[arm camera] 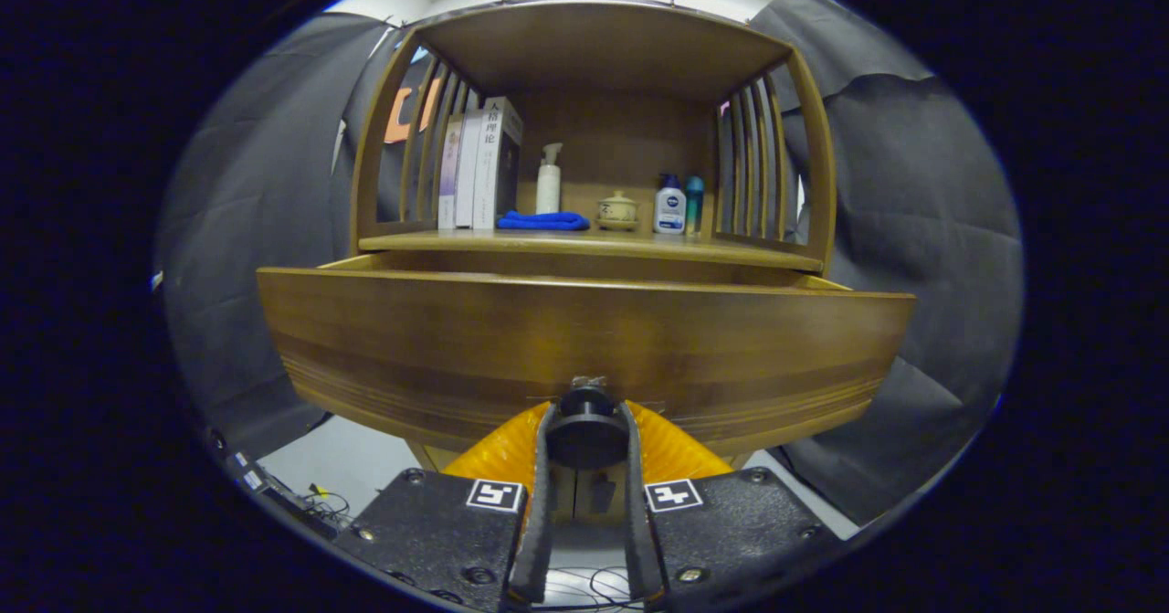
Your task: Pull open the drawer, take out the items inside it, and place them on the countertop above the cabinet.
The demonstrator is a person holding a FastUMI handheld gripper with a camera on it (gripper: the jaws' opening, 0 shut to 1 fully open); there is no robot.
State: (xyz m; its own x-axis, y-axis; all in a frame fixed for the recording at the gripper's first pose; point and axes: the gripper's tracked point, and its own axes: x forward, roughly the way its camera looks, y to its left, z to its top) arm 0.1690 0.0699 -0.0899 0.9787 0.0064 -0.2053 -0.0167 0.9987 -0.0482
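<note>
The tool (585, 430) is seen closed on the drawer knob (585, 409): both fingers (542, 494) press on the knob's sides, with the jaws only as far apart as the knob is wide. The grip is judged to be a pulling hold, the knob being the one purchase on the drawer front (584, 348).

The drawer is drawn part-way out toward the tool; its top edge stands clear of the cabinet (594, 120) and its side rails are seen running back to the body. The inside of the drawer is hidden behind the front, so its contents cannot be told. No item has yet been taken out, judging by the hold on the knob.

Above and beyond the tool, the counter (594, 244) is already loaded, left to right:
- books (482, 165), upright, braced against the left slatted side, which is likely why they stand;
- a blue cloth (542, 221), folded flat, just beside the books;
- a white pump bottle (548, 180), behind the cloth;
- a small lidded pot (617, 211) on a saucer, about straight ahead;
- a white-and-blue bottle (669, 206) and a teal bottle (695, 202), touching or nearly so, near the right slats.

Bare counter is left along the front edge, ahead of the pot; drawer items would probably fit there.
</note>
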